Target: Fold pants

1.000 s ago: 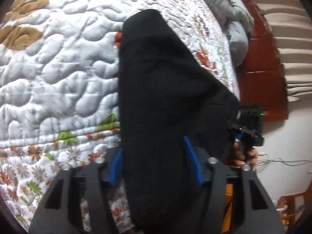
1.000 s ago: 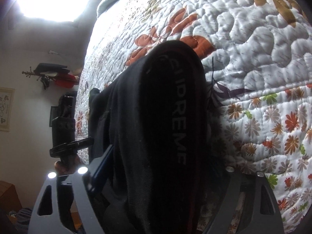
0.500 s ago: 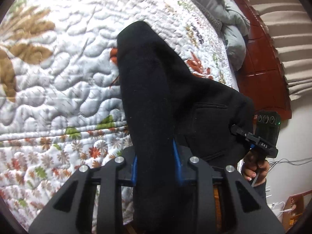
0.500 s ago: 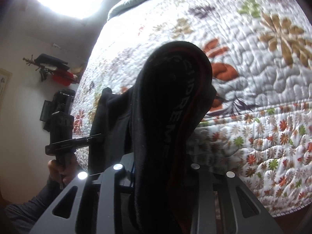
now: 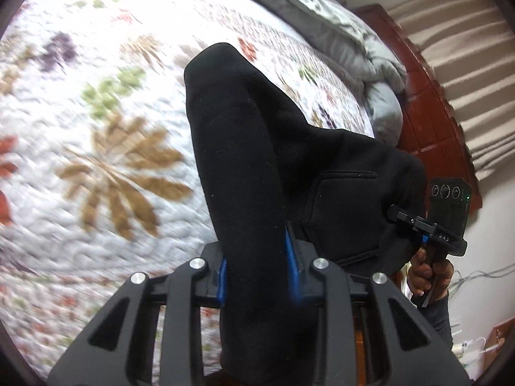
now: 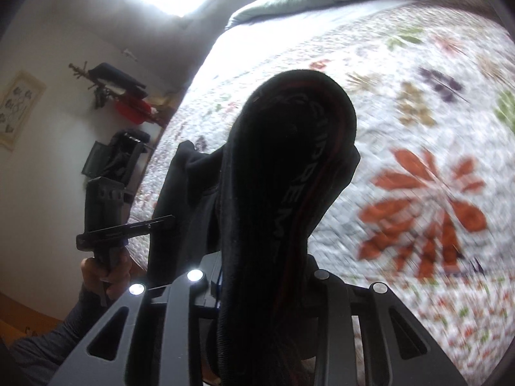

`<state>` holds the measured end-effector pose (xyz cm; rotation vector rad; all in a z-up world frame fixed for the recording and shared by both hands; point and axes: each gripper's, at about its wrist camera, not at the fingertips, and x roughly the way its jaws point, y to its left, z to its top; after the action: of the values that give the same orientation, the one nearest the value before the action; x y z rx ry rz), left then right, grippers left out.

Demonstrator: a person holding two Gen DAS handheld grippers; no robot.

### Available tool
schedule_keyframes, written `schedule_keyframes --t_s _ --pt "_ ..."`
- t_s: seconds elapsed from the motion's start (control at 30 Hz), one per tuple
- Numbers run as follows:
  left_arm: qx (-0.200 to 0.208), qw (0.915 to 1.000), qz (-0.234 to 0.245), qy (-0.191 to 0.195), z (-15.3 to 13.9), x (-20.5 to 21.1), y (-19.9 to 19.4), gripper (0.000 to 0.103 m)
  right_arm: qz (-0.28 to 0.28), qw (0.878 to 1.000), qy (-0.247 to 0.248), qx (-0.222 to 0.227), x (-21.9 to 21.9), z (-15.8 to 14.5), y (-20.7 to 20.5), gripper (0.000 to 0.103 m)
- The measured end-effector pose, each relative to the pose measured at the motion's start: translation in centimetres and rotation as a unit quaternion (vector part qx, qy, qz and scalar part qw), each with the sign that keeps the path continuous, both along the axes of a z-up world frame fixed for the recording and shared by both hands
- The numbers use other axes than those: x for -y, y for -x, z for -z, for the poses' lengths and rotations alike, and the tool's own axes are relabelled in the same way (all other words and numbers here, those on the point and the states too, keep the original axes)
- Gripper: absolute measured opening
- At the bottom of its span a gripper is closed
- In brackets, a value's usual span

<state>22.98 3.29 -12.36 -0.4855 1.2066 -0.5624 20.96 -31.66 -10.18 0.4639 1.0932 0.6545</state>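
Black pants (image 5: 273, 173) hang lifted above the quilted bed, stretched between both grippers. My left gripper (image 5: 257, 267) is shut on a thick roll of the black fabric, blue pads pressed into both sides. A back pocket shows to the right of it. My right gripper (image 6: 264, 289) is shut on the waistband end of the pants (image 6: 283, 173), where grey lettering and a red stripe run along the band; its fingertips are buried in cloth. Each view shows the other gripper held in a hand at the pants' far edge: the right gripper (image 5: 421, 225), the left gripper (image 6: 135, 225).
A white floral quilt (image 5: 96, 128) covers the bed below. A grey duvet (image 5: 354, 58) is bunched by the red-brown headboard (image 5: 434, 122). Beige curtains hang behind. A wall, a framed picture (image 6: 19, 109) and a rack with dark and red items (image 6: 122, 96) stand at the bed's far side.
Both grippers closed onto the pants, then rose, lifting the fabric off the bed. The quilt now looks farther below and blurred by motion.
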Motion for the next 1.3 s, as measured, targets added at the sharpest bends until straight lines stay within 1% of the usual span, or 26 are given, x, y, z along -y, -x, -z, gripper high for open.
schedule_keyframes --t_s 0.1,0.17,0.3,0.4,0.57,0.63,0.73,0.8,0.97,1.0,1.03,1.07,1.1,1.17,1.2,1.27,1.3 --pt "0.005 0.9997 -0.023 -0.007 -0.4 -3.6 -2.0 0.027 -0.011 1.000 -0.006 0.005 -3.1 -0.1 -3.1 0.030" --pt "0.008 0.9993 -0.032 -0.016 -0.6 -5.4 -3.2 0.027 -0.017 1.000 -0.007 0.004 -4.8 0.0 -5.0 0.030" --pt "0.004 0.9982 -0.052 -0.030 0.1 -8.9 -6.2 0.027 -0.027 1.000 -0.007 -0.005 -8.5 1.1 -9.2 0.030" --pt "-0.010 0.9972 -0.065 -0.035 1.6 -11.7 -8.2 0.027 -0.035 0.999 -0.004 -0.019 -11.0 2.8 -11.8 0.030" --pt "-0.049 0.9942 -0.085 -0.043 5.4 -15.7 -11.3 0.027 -0.050 0.998 0.004 -0.045 -14.9 6.3 -15.4 0.030" --pt "-0.062 0.9932 -0.091 -0.039 6.6 -16.7 -11.9 0.028 -0.048 0.997 0.000 -0.055 -15.4 7.6 -16.3 0.030" --pt "-0.074 0.9931 -0.090 -0.015 8.1 -18.0 -11.8 0.029 -0.046 0.996 -0.018 -0.071 -14.7 9.2 -16.9 0.030" --pt "-0.071 0.9937 -0.086 -0.009 8.6 -18.2 -11.5 0.030 -0.047 0.995 -0.027 -0.079 -14.1 10.3 -17.1 0.030" --pt "-0.068 0.9940 -0.085 -0.008 8.7 -17.4 -11.6 0.031 -0.048 0.994 -0.041 -0.085 -13.7 11.1 -17.3 0.032" --pt "-0.067 0.9941 -0.085 -0.009 8.7 -17.4 -11.7 0.031 -0.048 0.994 -0.043 -0.089 -13.7 11.2 -17.3 0.036" --pt "-0.067 0.9940 -0.086 -0.009 8.7 -17.3 -11.7 0.033 -0.049 0.994 -0.041 -0.092 -13.6 11.2 -17.4 0.042" --pt "-0.064 0.9942 -0.086 -0.011 8.5 -17.2 -11.7 0.034 -0.044 0.994 -0.037 -0.091 -13.2 11.1 -17.5 0.046" --pt "-0.057 0.9944 -0.087 -0.016 8.0 -16.7 -11.8 0.036 -0.032 0.995 -0.031 -0.088 -12.6 10.6 -17.4 0.053" --pt "-0.038 0.9947 -0.091 -0.030 6.7 -16.7 -11.3 0.038 -0.001 0.997 -0.024 -0.070 -11.0 8.9 -17.0 0.054" --pt "-0.030 0.9944 -0.095 -0.037 6.1 -16.8 -11.1 0.043 0.012 0.998 -0.013 -0.056 -10.4 8.1 -17.0 0.054" --pt "-0.003 0.9917 -0.113 -0.061 4.3 -17.2 -10.7 0.053 0.039 0.999 -0.003 -0.011 -8.9 5.4 -16.7 0.054" --pt "0.023 0.9868 -0.135 -0.086 3.0 -17.5 -10.3 0.069 0.048 0.999 -0.003 0.015 -8.5 3.7 -16.5 0.053"
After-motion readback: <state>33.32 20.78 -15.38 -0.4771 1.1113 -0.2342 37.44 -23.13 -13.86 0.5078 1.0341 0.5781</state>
